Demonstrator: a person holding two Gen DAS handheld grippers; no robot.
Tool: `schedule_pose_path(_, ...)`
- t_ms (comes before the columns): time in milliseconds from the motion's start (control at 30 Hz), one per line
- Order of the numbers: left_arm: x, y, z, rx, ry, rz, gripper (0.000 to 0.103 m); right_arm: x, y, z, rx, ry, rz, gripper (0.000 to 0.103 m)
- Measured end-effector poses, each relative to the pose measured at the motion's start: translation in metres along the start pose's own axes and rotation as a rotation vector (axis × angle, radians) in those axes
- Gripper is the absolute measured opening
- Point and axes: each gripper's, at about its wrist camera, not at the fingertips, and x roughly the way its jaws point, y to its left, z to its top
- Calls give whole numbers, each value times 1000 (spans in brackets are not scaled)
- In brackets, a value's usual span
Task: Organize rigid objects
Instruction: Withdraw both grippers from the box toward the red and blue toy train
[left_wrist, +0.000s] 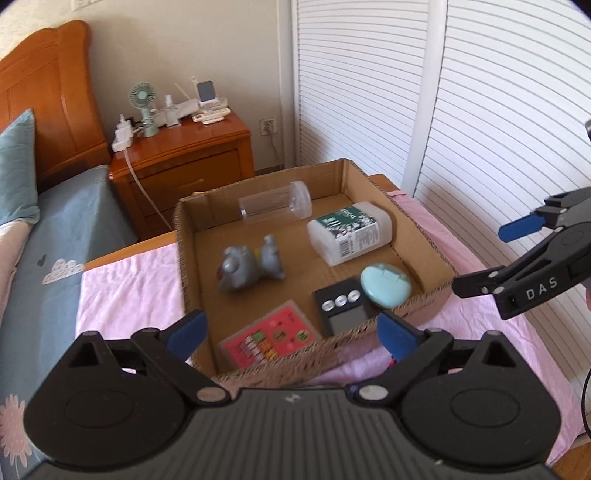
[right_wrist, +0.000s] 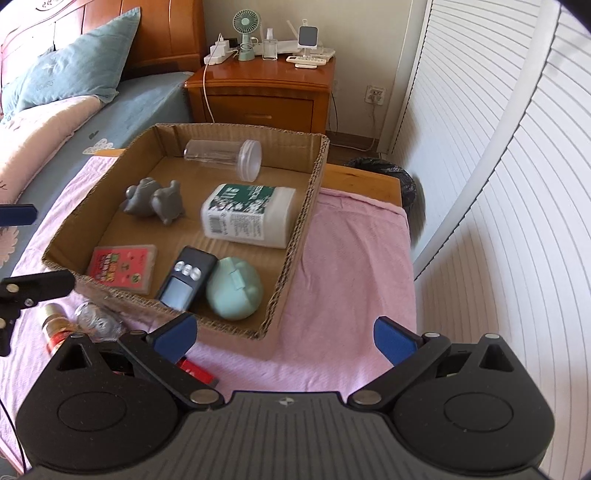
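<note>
A shallow cardboard box (left_wrist: 258, 369) (right_wrist: 299, 236) sits on a pink cloth. Inside lie a clear jar (left_wrist: 275, 203) (right_wrist: 225, 157), a white and green bottle (left_wrist: 349, 230) (right_wrist: 247, 216), a grey animal figure (left_wrist: 251, 267) (right_wrist: 155, 201), a red card pack (left_wrist: 271, 338) (right_wrist: 123, 264), a black device with buttons (left_wrist: 345, 306) (right_wrist: 186, 278) and a mint round case (left_wrist: 386, 286) (right_wrist: 234, 288). My left gripper (left_wrist: 291, 336) is open and empty above the box's near wall. My right gripper (right_wrist: 286, 338) is open and empty over the cloth by the box's corner; it also shows in the left wrist view (left_wrist: 484, 258).
On the cloth left of the right gripper lie a small jar with a gold lid (right_wrist: 55, 325), a crinkled clear thing (right_wrist: 98, 319) and a red item (right_wrist: 195, 371). A bed (right_wrist: 92, 96), a wooden nightstand (right_wrist: 258, 92) and white slatted doors (right_wrist: 498, 184) surround the table. A dark bin (right_wrist: 395, 177) stands behind it.
</note>
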Motion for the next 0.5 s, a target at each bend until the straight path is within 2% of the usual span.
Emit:
schedule_pose_path(167, -18, 8, -26, -43, -12, 8, 98, -7, 10, -19, 39, -10, 23, 103)
schedule_pose_path(300, -27, 10, -53, -65, -5, 7, 99, -4, 13, -34, 122, -25, 51, 103)
schedule_pose_path(500, -36, -4, -92, -35, -25, 68, 99, 16, 16, -54, 276, -24, 92, 103)
